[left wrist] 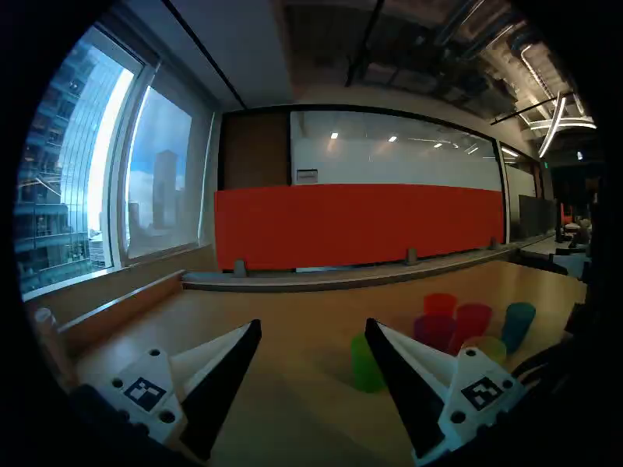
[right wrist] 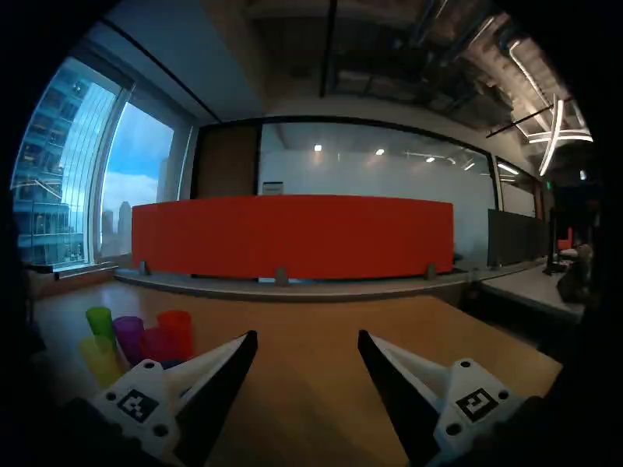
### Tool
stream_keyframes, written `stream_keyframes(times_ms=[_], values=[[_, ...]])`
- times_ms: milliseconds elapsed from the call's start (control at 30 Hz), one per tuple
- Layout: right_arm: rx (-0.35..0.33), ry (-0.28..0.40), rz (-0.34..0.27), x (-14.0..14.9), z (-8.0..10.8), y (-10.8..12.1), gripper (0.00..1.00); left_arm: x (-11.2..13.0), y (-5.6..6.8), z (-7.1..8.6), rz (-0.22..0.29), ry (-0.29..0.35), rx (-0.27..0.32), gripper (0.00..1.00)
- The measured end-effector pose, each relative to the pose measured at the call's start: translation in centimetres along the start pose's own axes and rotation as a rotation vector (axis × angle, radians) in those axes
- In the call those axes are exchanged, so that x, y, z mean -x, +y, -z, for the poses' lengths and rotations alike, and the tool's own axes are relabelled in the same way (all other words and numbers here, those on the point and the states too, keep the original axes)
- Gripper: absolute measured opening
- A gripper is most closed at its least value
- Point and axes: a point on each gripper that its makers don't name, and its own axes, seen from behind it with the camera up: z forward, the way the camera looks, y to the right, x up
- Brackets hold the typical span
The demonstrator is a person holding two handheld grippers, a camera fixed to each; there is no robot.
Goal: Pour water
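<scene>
— Where are the cups point(left wrist: 473, 319) sitting?
— They are standing in a bunch on the table point(left wrist: 296, 420). The green cup point(left wrist: 364, 363) is sitting just beside the left gripper point(left wrist: 311, 323).
— Are the grippers holding anything?
— No. The left one and the right gripper point(right wrist: 307, 335) are both gaping open.
— How should they be grabbing?
— I am guessing the cups are light, thin and slippery, so squeeze gently round the middle.

a: any room on the counter point(right wrist: 327, 389)?
b: open wood straight ahead, up to the red screen point(right wrist: 296, 237). only the cluster of cups point(right wrist: 175, 331) crowds in, just left of the right hand-held gripper point(right wrist: 306, 335).
</scene>
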Motion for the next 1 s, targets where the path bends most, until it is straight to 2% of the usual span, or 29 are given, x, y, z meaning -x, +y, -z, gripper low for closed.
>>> stream_keyframes(times_ms=[200,600,1000], values=[[-0.022,-0.003,0.011,-2.6,0.3,-0.4,1.0,-3.3,-0.2,-0.6,0.013,-0.013,0.018,0.99],[-0.045,-0.003,0.018,-8.6,-0.4,-0.2,1.0,-10.2,0.0,-1.7,0.021,-0.001,0.066,0.99],[-0.09,0.006,0.032,-13.2,-0.9,-0.8,1.0,-14.2,0.4,-2.6,0.007,-0.013,0.128,0.99]])
